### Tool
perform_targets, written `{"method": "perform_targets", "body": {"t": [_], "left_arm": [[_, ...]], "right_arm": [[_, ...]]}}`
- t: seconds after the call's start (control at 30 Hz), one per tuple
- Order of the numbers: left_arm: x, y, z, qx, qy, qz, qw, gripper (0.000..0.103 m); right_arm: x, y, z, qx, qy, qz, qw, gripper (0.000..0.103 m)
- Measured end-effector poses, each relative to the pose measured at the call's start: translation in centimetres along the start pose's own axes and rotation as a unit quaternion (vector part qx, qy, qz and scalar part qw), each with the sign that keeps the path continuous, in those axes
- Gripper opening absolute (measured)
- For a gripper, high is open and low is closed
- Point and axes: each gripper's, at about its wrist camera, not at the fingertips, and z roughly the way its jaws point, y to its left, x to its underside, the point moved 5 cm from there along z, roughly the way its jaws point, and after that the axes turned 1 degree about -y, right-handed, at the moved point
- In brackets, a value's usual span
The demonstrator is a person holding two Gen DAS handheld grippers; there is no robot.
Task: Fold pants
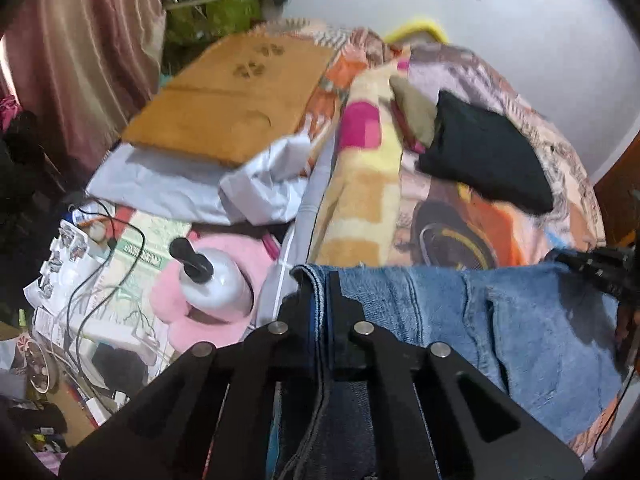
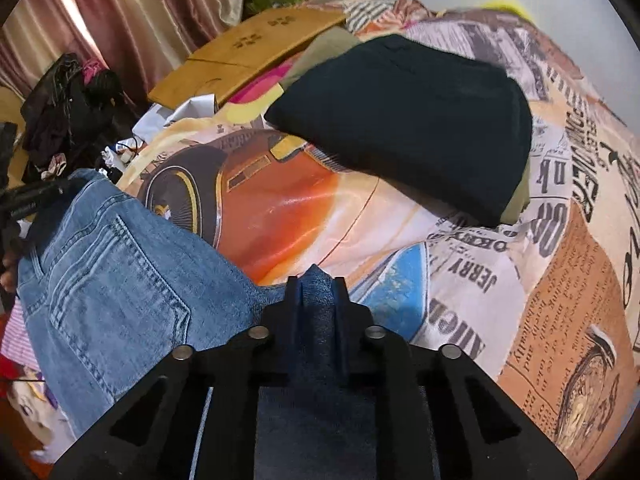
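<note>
Blue jeans hang stretched between my two grippers above the bed. My left gripper is shut on one top edge of the jeans, with denim pinched between its fingers. My right gripper is shut on the other edge; the back pocket of the jeans spreads to its left. The right gripper shows at the right edge of the left wrist view, and the left gripper at the left edge of the right wrist view.
The bed has a printed sheet with an orange car. A folded black garment lies on an olive one farther back. A wooden board, a striped blanket, a white bag and floor clutter with a silver kettle lie left.
</note>
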Motion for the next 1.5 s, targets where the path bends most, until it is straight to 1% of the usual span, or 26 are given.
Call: {"method": "perform_targets", "body": {"t": [0.07, 0.13, 0.2, 0.27, 0.33, 0.37, 0.4, 0.43, 0.47, 0.5, 0.53, 0.57, 0.63, 0.73, 0.8, 0.83, 0.97, 1.0, 1.03, 1.07, 1.1, 1.13, 1.27, 1.33, 1.4, 1.5], "left_arm": [[0.0, 0.0, -0.6, -0.007, -0.009, 0.004, 0.9999, 0.004], [0.2, 0.0, -0.5, -0.028, -0.010, 0.018, 0.9994, 0.005], [0.7, 0.2, 0.0, -0.045, -0.006, 0.031, 0.9985, 0.006], [1.0, 0.6, 0.9, -0.052, 0.009, 0.031, 0.9981, 0.009], [0.8, 1.3, 1.6, -0.062, 0.018, 0.034, 0.9973, 0.015], [0.9, 1.6, 1.5, -0.071, 0.017, 0.035, 0.9967, 0.018], [0.8, 2.0, 1.3, -0.079, 0.018, 0.037, 0.9961, 0.021], [0.8, 2.3, 0.7, -0.075, 0.016, 0.032, 0.9965, 0.024], [0.7, 2.4, 0.3, -0.073, 0.014, 0.028, 0.9968, 0.025], [0.6, 2.6, -0.6, -0.082, 0.008, 0.026, 0.9963, 0.025], [0.4, 2.6, -1.5, -0.093, -0.002, 0.028, 0.9953, 0.024], [0.3, 2.6, -2.7, -0.090, -0.015, 0.028, 0.9954, 0.025], [0.5, 2.2, -4.6, -0.063, -0.026, 0.025, 0.9973, 0.025], [1.7, 0.9, -6.3, -0.019, -0.027, 0.022, 0.9992, 0.026], [3.3, -0.3, -6.4, 0.003, -0.018, 0.028, 0.9994, 0.028], [4.3, -0.8, -6.1, 0.007, -0.009, 0.035, 0.9993, 0.028], [7.8, -1.7, -3.8, -0.022, 0.023, 0.057, 0.9979, 0.028], [8.9, -1.5, -2.8, -0.038, 0.035, 0.065, 0.9966, 0.028], [9.8, -1.4, -2.2, -0.050, 0.042, 0.071, 0.9953, 0.030], [11.0, -1.2, -1.6, -0.065, 0.040, 0.079, 0.9939, 0.037], [11.5, -1.0, -1.5, -0.074, 0.028, 0.081, 0.9935, 0.043], [11.9, -0.7, -1.8, -0.082, 0.015, 0.077, 0.9936, 0.050], [11.6, 0.5, -3.2, -0.069, 0.023, 0.038, 0.9966, 0.053], [11.2, 0.7, -4.2, -0.079, 0.027, 0.035, 0.9959, 0.053], [10.5, 0.4, -5.8, -0.095, 0.013, 0.040, 0.9946, 0.052], [9.1, -0.9, -8.5, -0.080, -0.017, 0.043, 0.9957, 0.052]], "right_arm": [[0.0, 0.3, -0.3, 0.009, -0.012, -0.010, 1.000, 0.010], [-0.2, 0.3, -0.7, 0.018, -0.023, -0.011, 1.000, 0.009], [-0.6, -0.2, -0.9, 0.029, -0.034, -0.004, 0.999, 0.004], [-1.1, -1.1, -0.9, 0.038, -0.039, 0.012, 0.998, 0.004], [-1.4, -2.3, -0.7, 0.070, -0.043, 0.023, 0.996, 0.003], [-1.4, -2.8, -0.6, 0.077, -0.039, 0.027, 0.996, 0.003], [-1.3, -3.3, -0.7, 0.074, -0.031, 0.032, 0.996, 0.003], [-1.0, -3.8, -1.0, 0.069, -0.022, 0.043, 0.996, 0.003], [-0.6, -4.1, -1.5, 0.062, -0.017, 0.050, 0.997, 0.003], [-0.1, -4.3, -2.4, 0.059, -0.019, 0.054, 0.997, 0.004], [0.3, -4.3, -3.2, 0.061, -0.021, 0.052, 0.997, 0.008], [0.8, -4.2, -4.1, 0.067, -0.025, 0.047, 0.996, 0.010], [1.8, -3.7, -6.1, 0.072, -0.037, 0.035, 0.996, 0.025], [3.3, -2.5, -8.5, 0.074, -0.061, 0.017, 0.995, 0.043], [4.4, -1.1, -8.9, 0.066, -0.062, 0.000, 0.996, 0.044], [4.8, -0.8, -8.7, 0.063, -0.060, -0.003, 0.996, 0.045], [8.4, 1.0, -7.0, 0.044, -0.024, -0.013, 0.999, 0.045], [9.4, 1.4, -6.3, 0.041, -0.012, -0.014, 0.999, 0.045], [10.2, 1.7, -6.1, 0.046, -0.014, -0.016, 0.999, 0.045], [10.8, 1.9, -6.5, 0.055, -0.033, -0.020, 0.998, 0.046], [11.3, 2.0, -6.8, 0.059, -0.041, -0.018, 0.997, 0.051], [11.9, 1.8, -7.3, 0.054, -0.045, -0.007, 0.997, 0.052], [14.2, 0.6, -9.1, 0.045, -0.057, 0.023, 0.997, 0.052], [15.7, -0.4, -10.2, 0.045, -0.061, 0.042, 0.996, 0.052], [17.1, -1.6, -11.4, 0.055, -0.060, 0.063, 0.995, 0.053], [19.4, -4.2, -13.7, 0.082, -0.071, 0.104, 0.989, 0.054]]}}
